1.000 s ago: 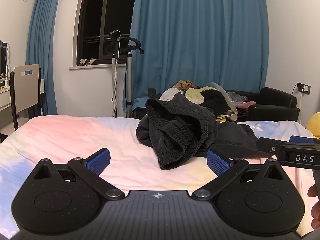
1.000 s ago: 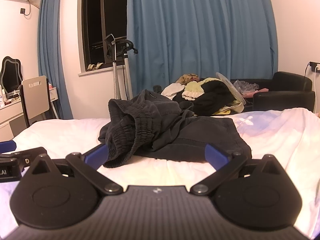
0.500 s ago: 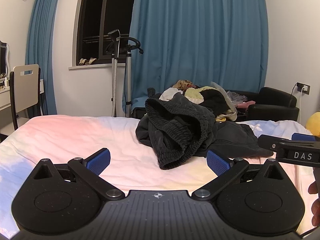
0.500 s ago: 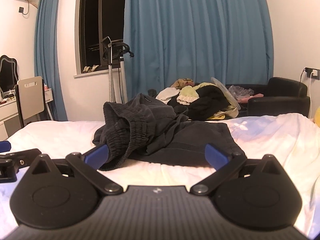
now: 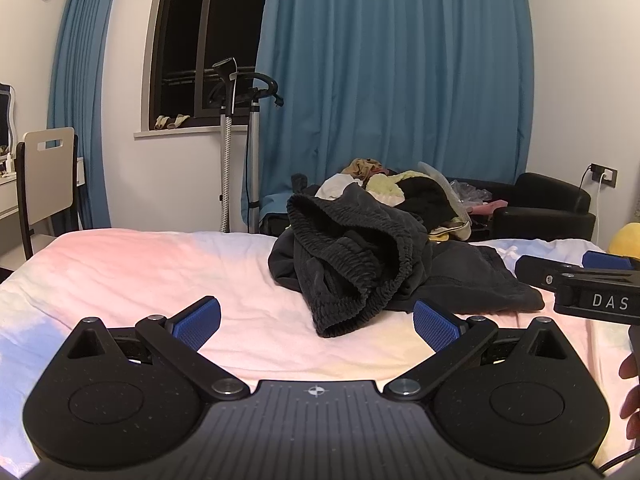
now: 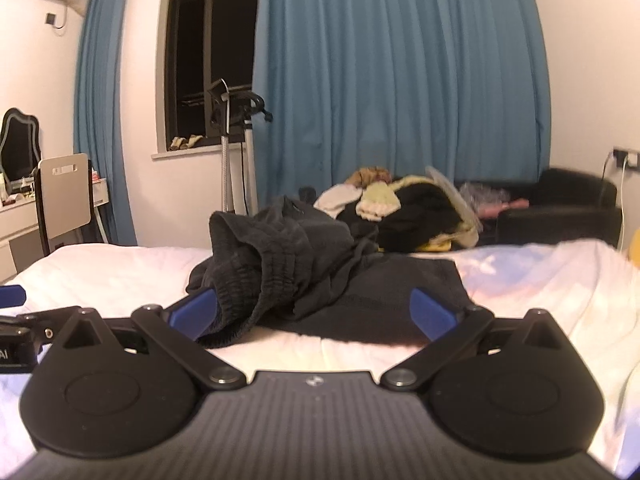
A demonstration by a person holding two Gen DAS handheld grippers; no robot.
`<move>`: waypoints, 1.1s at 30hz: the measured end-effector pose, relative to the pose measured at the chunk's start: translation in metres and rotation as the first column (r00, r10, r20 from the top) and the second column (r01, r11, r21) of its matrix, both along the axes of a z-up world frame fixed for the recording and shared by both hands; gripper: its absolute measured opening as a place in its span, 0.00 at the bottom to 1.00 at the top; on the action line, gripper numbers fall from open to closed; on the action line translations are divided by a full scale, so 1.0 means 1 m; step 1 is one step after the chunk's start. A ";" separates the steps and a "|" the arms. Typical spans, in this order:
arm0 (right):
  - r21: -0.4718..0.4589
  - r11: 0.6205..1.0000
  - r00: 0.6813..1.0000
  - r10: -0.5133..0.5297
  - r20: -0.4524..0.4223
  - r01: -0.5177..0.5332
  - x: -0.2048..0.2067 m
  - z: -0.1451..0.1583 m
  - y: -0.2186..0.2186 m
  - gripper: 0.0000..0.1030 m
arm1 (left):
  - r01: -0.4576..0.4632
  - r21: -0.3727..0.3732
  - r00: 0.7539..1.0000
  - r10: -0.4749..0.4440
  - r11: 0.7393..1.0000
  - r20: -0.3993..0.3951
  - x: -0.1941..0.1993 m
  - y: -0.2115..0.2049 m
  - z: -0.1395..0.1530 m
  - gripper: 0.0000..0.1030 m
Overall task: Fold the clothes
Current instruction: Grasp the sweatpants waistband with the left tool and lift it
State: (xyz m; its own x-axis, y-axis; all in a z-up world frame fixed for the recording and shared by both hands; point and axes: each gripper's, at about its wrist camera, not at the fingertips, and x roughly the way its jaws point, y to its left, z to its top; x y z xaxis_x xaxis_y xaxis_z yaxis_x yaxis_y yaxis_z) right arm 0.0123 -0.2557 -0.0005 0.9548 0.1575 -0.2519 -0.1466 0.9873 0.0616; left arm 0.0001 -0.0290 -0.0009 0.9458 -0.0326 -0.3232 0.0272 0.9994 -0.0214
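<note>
So there's a crumpled pair of dark grey sweatpants bunched up on the bed, elastic waistband gaping toward the cameras, one leg spread flat out toward 3 o'clock. The left gripper hangs low over the sheet with its blue pads spread wide, nothing in them, pants at its 12 o'clock, just ahead. The right gripper is spread wide too and empty, and the waistband sits right by its left pad; can't tell if they touch. Behind the bed at 1 o'clock there's a laundry pile, plus a garment steamer at 11.
</note>
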 end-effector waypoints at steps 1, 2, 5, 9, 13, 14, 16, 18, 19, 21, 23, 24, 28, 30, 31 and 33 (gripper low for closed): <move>0.010 1.000 1.000 0.001 0.000 -0.001 0.000 0.000 -0.001 1.00 | 0.005 -0.003 1.000 -0.005 1.000 0.000 0.000 0.001 0.000 1.00; 0.024 1.000 1.000 -0.005 -0.008 0.005 0.001 0.000 -0.003 1.00 | 0.009 -0.007 1.000 -0.009 1.000 0.001 0.000 0.001 -0.001 1.00; 0.074 0.997 0.999 0.013 -0.046 -0.010 0.004 0.000 -0.010 1.00 | 0.026 -0.016 1.000 -0.026 1.000 0.002 -0.001 0.003 -0.003 1.00; 0.121 0.993 0.999 0.007 -0.053 -0.001 0.005 0.007 -0.017 1.00 | 0.054 -0.013 0.999 -0.054 0.998 0.001 0.008 0.000 -0.005 1.00; 0.114 0.992 0.998 -0.041 -0.039 0.045 0.008 0.012 -0.024 1.00 | 0.030 0.082 0.999 -0.028 0.996 -0.032 0.039 -0.011 -0.011 1.00; 0.112 0.992 0.998 -0.053 -0.038 0.057 0.011 0.013 -0.027 1.00 | 0.042 0.103 0.998 -0.038 0.994 -0.042 0.050 -0.015 -0.013 1.00; 0.112 0.991 0.997 -0.075 -0.027 0.077 0.017 0.015 -0.034 1.00 | 0.081 0.123 0.995 -0.074 0.989 -0.067 0.072 -0.022 -0.019 1.00; 0.113 0.988 0.995 -0.101 -0.002 0.101 0.025 0.016 -0.043 1.00 | 0.111 0.128 0.991 -0.100 0.986 -0.089 0.095 -0.029 -0.029 1.00; 0.105 0.988 0.994 -0.113 0.000 0.112 0.030 0.015 -0.047 1.00 | 0.127 0.131 0.988 -0.114 0.983 -0.101 0.108 -0.034 -0.035 1.00; 0.092 0.987 0.991 -0.133 -0.004 0.133 0.038 0.011 -0.054 1.00 | 0.158 0.136 0.982 -0.142 0.978 -0.124 0.134 -0.044 -0.048 1.00; 0.095 0.985 0.989 -0.145 -0.019 0.146 0.047 0.003 -0.062 1.00 | 0.177 0.143 0.978 -0.157 0.974 -0.141 0.160 -0.055 -0.062 0.99; 0.103 0.983 0.989 -0.148 -0.029 0.150 0.051 -0.001 -0.067 1.00 | 0.184 0.147 0.976 -0.163 0.972 -0.147 0.172 -0.061 -0.070 0.98; 0.158 0.971 0.982 -0.167 -0.085 0.179 0.067 -0.023 -0.083 1.00 | 0.153 0.182 0.980 -0.126 0.971 -0.151 0.215 -0.077 -0.089 0.88; 0.162 0.970 0.980 -0.167 -0.106 0.183 0.079 -0.032 -0.086 1.00 | 0.118 0.199 0.985 -0.090 0.973 -0.145 0.233 -0.084 -0.094 0.82; 0.154 0.972 0.980 -0.163 -0.112 0.180 0.085 -0.037 -0.086 1.00 | 0.100 0.181 0.987 -0.074 0.978 -0.144 0.239 -0.083 -0.095 0.75; 0.115 0.976 0.978 -0.172 -0.116 0.185 0.097 -0.043 -0.084 1.00 | 0.054 0.134 0.991 -0.037 0.990 -0.130 0.247 -0.079 -0.095 0.57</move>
